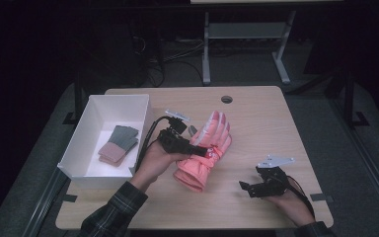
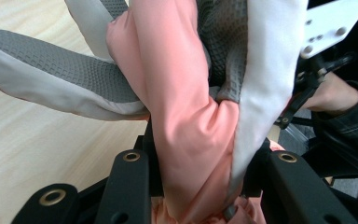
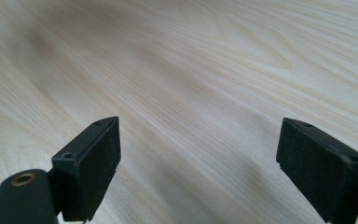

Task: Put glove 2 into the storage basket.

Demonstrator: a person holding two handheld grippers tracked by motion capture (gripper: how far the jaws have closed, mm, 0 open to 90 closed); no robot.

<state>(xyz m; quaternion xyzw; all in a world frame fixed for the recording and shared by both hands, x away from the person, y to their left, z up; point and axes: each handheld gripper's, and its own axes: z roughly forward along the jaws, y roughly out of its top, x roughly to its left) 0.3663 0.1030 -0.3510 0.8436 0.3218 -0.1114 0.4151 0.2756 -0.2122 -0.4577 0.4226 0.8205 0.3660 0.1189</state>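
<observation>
At the far left of the pale wooden surface (image 1: pixel 256 123) stands a white rectangular open box (image 1: pixel 90 121), and inside it lie a folded grey knitted cloth (image 1: pixel 125 137) and a dusty-pink one (image 1: pixel 112 152), side by side and touching.

Just to the right of the box, my left hand (image 1: pixel 154 160) holds my left tool (image 1: pixel 197 148), its black jaws pressed onto a salmon-pink padded winter glove (image 1: pixel 205 148) with pale grey fingertips. In the left gripper view the jaws pinch a bunched fold of the pink fabric (image 2: pixel 186 140) between them, and the glove's grey textured palm and light grey fingers (image 2: pixel 51 77) spread out above the wood. From above, the glove lies near the middle of the surface, fingers pointing away from me and cuff toward me; I cannot tell whether it rests fully on the wood or is partly lifted.

Farther right, well apart from the glove, my right hand (image 1: pixel 288 202) holds my right tool (image 1: pixel 245 188) near the front right corner. Its jaws stand spread wide with nothing between them, and the right gripper view shows bare wood grain (image 3: pixel 205 70) between the two black pads (image 3: pixel 93 158).
</observation>
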